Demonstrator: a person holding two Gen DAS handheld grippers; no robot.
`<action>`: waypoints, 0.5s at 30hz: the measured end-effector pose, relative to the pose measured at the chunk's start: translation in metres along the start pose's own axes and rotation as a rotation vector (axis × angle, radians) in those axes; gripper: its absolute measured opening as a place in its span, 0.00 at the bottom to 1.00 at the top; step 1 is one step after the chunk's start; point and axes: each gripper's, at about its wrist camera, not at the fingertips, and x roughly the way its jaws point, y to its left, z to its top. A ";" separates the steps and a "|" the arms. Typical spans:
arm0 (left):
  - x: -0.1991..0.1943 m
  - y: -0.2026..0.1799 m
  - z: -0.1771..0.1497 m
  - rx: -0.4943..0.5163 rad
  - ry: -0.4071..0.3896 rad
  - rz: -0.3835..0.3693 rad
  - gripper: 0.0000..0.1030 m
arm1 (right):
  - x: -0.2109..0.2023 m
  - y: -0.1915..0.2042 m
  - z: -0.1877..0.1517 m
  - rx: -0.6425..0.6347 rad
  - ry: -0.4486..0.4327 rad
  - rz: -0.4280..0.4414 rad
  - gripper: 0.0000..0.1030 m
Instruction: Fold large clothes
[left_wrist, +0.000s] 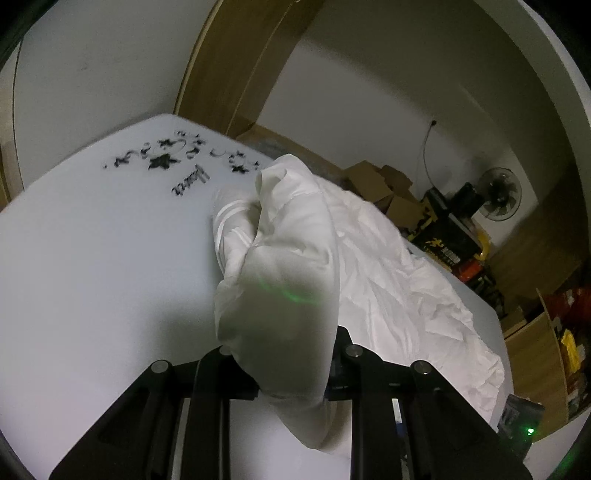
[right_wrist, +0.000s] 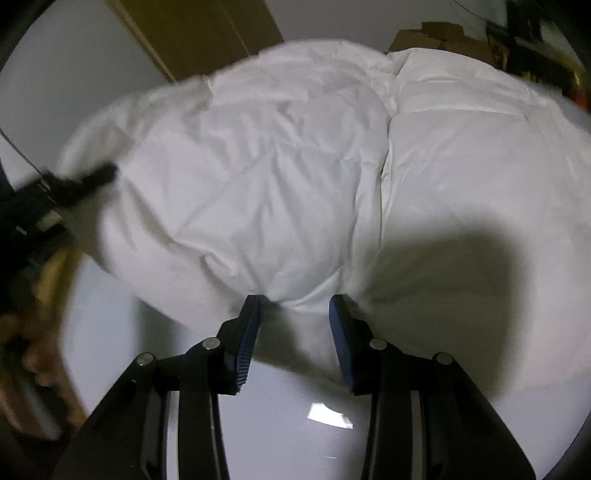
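Note:
A large white garment (left_wrist: 369, 266) lies crumpled on a white table (left_wrist: 92, 258). My left gripper (left_wrist: 284, 354) is shut on a bunched part of it, and the cloth hangs over and hides the fingertips. In the right wrist view the white garment (right_wrist: 295, 166) spreads wide across the table (right_wrist: 280, 435). My right gripper (right_wrist: 294, 301) is open, its blue-padded fingers (right_wrist: 248, 332) on either side of a gathered edge of the cloth. The left gripper (right_wrist: 74, 184) shows blurred at the left edge, at the garment's side.
The table carries a black flower print (left_wrist: 162, 160) at its far end. Beyond the table stand cardboard boxes (left_wrist: 384, 184), a fan (left_wrist: 500, 194), a wooden door frame (left_wrist: 229, 74) and a shelf with items (left_wrist: 554, 354).

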 end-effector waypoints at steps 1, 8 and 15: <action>-0.003 -0.008 0.000 0.017 -0.010 0.006 0.21 | -0.006 -0.004 -0.003 0.014 -0.019 -0.005 0.39; -0.034 -0.075 0.003 0.172 -0.090 0.027 0.21 | -0.080 -0.087 -0.014 0.230 -0.192 -0.021 0.39; -0.053 -0.177 -0.012 0.348 -0.148 -0.022 0.21 | -0.064 -0.174 -0.003 0.307 -0.105 -0.095 0.38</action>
